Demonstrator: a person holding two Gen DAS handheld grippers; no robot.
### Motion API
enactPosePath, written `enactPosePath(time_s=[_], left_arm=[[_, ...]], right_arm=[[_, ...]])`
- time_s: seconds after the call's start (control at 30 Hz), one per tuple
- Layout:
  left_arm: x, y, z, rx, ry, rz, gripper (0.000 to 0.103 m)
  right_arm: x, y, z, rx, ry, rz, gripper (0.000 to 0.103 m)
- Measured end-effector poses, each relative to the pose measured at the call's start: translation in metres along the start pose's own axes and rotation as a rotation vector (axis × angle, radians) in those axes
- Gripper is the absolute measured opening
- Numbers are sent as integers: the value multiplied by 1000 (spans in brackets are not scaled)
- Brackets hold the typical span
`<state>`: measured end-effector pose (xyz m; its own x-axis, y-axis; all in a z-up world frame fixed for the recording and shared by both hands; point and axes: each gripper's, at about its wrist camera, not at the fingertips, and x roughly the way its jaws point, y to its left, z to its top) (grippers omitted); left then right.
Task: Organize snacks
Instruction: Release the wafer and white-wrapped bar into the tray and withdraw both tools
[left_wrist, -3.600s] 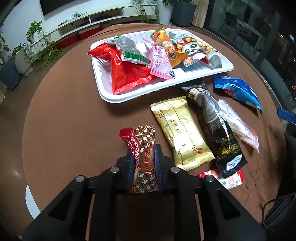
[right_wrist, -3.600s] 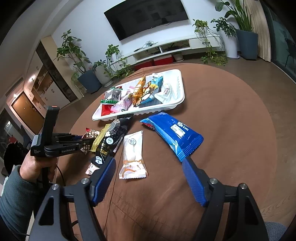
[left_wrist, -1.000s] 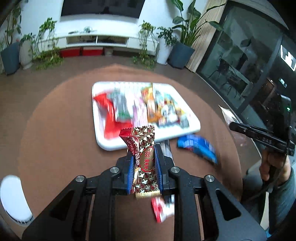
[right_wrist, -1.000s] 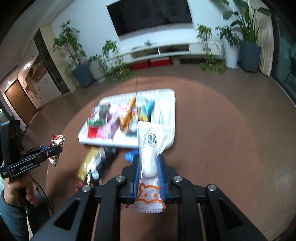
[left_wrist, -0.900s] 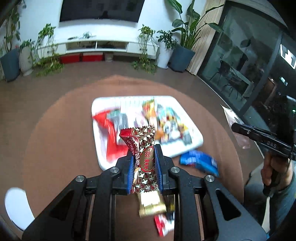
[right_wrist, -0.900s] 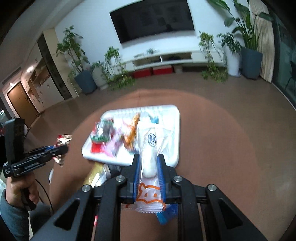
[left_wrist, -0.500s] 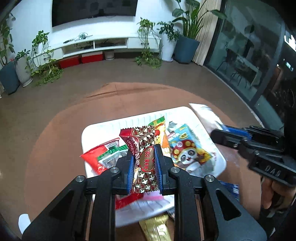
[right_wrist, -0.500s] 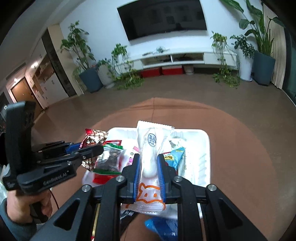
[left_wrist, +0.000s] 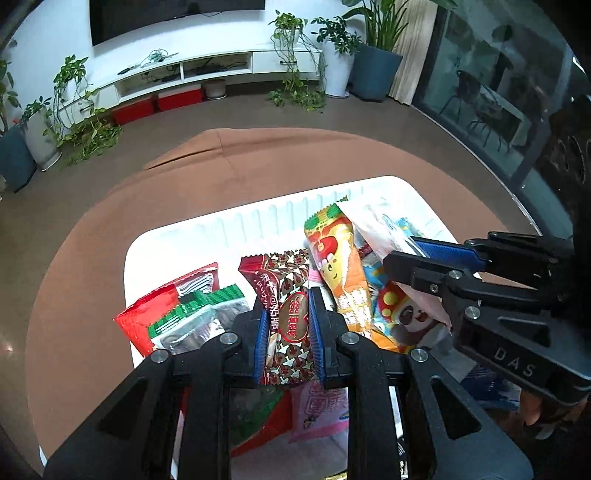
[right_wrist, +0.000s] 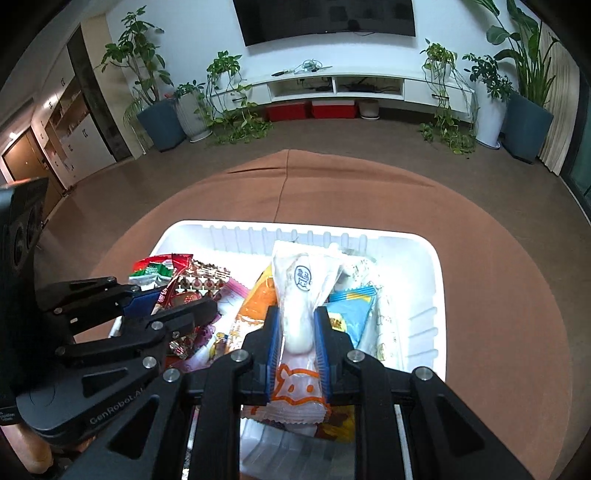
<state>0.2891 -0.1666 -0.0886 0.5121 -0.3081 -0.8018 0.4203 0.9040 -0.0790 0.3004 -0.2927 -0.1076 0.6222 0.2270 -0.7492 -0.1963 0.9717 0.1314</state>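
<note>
Both grippers hang over the white ribbed plastic tray (left_wrist: 258, 218), each with a snack ready to drop, so the relation that matters is what lies straight under each pair of fingers.

In the left wrist view, the left gripper (left_wrist: 286, 325) has its fingers closed on a brown-and-red patterned foil candy wrapper (left_wrist: 284, 295), held upright at the centre of the frame with its long axis running away from the camera. Below and behind it lies the left half of the tray, already crowded. A red foil packet (left_wrist: 147, 317) and a green-edged clear packet of dark snacks (left_wrist: 207, 314) sit at its left, and a pink packet (left_wrist: 317, 410) lies under the fingers at the lower centre.

In the right wrist view, the right gripper (right_wrist: 297, 343) has its fingers clamped on a clear plastic packet with a white bar inside and an orange print (right_wrist: 299, 314), also upright and pointing away. It stands over the middle of the tray, with an orange cartoon-printed packet (right_wrist: 251, 314) at its left and a light blue packet (right_wrist: 351, 310) at its right. The tray's right end, at the right of that frame, looks barest. The left gripper is nearer the tray's left end, the right one nearer that free end.

The tray rests on a round bench with a brown cloth (right_wrist: 498, 258). Both drops appear to land inside the rim, likely on top of other packets.
</note>
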Motion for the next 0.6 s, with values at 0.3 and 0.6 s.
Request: enactPosePath(time_s=[0.3, 0.6], left_arm=[[14, -3, 5, 9, -1, 14, 27], [-10, 0, 0, -10, -46, 15, 56]], right_arm=[[3, 6, 0, -22, 13, -11, 31], [-24, 1, -3, -14, -38, -19, 42]])
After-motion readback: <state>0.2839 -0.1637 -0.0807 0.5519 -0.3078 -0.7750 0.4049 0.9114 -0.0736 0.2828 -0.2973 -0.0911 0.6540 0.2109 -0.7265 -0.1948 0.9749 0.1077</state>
